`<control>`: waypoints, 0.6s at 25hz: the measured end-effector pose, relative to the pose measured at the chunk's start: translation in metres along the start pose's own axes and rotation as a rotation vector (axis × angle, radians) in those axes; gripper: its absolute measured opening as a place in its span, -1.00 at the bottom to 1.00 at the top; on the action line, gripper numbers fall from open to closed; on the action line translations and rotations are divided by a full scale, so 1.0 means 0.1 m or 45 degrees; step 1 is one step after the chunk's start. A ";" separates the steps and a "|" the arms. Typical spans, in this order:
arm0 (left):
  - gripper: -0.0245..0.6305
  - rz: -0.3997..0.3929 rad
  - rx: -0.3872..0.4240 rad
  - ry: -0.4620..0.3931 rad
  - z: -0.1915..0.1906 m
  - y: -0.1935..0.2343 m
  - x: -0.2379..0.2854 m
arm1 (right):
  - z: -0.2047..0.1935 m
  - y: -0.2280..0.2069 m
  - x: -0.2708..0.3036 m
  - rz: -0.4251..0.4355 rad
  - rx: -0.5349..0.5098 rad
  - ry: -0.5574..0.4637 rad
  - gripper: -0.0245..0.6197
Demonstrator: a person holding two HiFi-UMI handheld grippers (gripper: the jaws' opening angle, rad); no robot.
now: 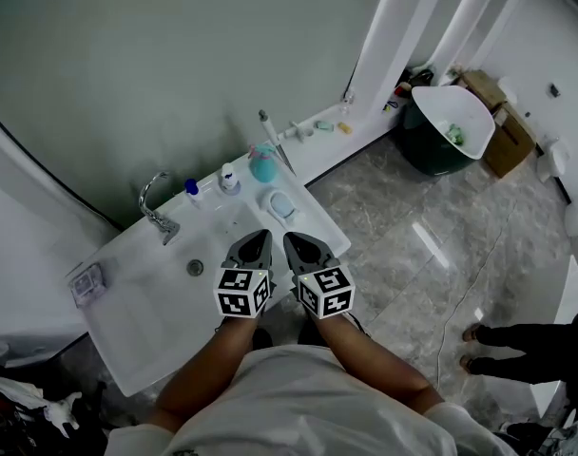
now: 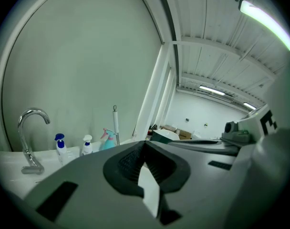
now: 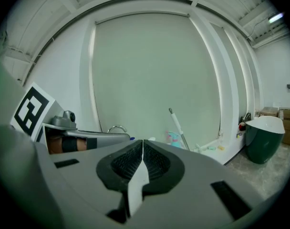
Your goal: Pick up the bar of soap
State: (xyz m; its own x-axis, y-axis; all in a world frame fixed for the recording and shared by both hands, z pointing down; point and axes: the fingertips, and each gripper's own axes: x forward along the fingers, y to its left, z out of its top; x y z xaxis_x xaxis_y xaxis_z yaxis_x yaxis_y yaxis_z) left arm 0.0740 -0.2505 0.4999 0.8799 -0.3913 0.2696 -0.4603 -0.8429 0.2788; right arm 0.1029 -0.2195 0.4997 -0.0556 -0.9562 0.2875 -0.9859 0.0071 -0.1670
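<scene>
The left gripper (image 1: pixel 261 236) and right gripper (image 1: pixel 291 238) sit side by side over the front right part of the white sink (image 1: pixel 142 326), tips pointing toward the wall. Both have their jaws pressed together with nothing between them: in the left gripper view the ribbed pads (image 2: pixel 128 163) meet along 1 line, and in the right gripper view the pads (image 3: pixel 127 165) do the same. The soap (image 1: pixel 282 205), a pale blue oval, lies in a white dish (image 1: pixel 267 196) on the counter just ahead of the 2 sets of tips, apart from them. Behind the dish, along the wall, stand 3 bottles: a teal spray (image 1: pixel 262 163), a white bottle (image 1: pixel 229 179) and a blue-capped bottle (image 1: pixel 192 192). A white stick (image 1: pixel 272 133) leans on the wall beside the spray. The faucet (image 1: pixel 156 207) curves over the basin, with the drain (image 1: pixel 195 267) below it. A small clear tray (image 1: pixel 86 283) sits at the sink's left corner. Well off to the right, on the grey floor (image 1: pixel 394 226), are a green bin (image 1: pixel 432 145) with a white lid and a cardboard box (image 1: pixel 508 141). Another person's legs (image 1: pixel 531 345) show at the right edge.
</scene>
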 end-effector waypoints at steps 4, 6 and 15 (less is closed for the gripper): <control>-0.90 0.069 -0.013 -0.008 0.05 0.15 0.18 | 0.05 -0.16 0.23 0.059 -0.017 0.012 -0.90; -0.90 0.113 -0.024 -0.014 0.08 0.23 0.29 | 0.05 -0.23 0.37 0.106 -0.040 0.031 -0.90; -0.90 0.323 -0.145 -0.018 0.09 0.61 0.85 | -0.03 -0.69 0.98 0.295 -0.113 0.156 -0.89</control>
State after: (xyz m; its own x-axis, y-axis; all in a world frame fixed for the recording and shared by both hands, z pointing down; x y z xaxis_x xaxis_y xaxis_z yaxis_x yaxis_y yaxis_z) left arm 0.1216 -0.3384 0.5319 0.7362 -0.5903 0.3310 -0.6755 -0.6709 0.3060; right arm 0.1652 -0.3131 0.5420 -0.2948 -0.8836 0.3637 -0.9543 0.2525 -0.1599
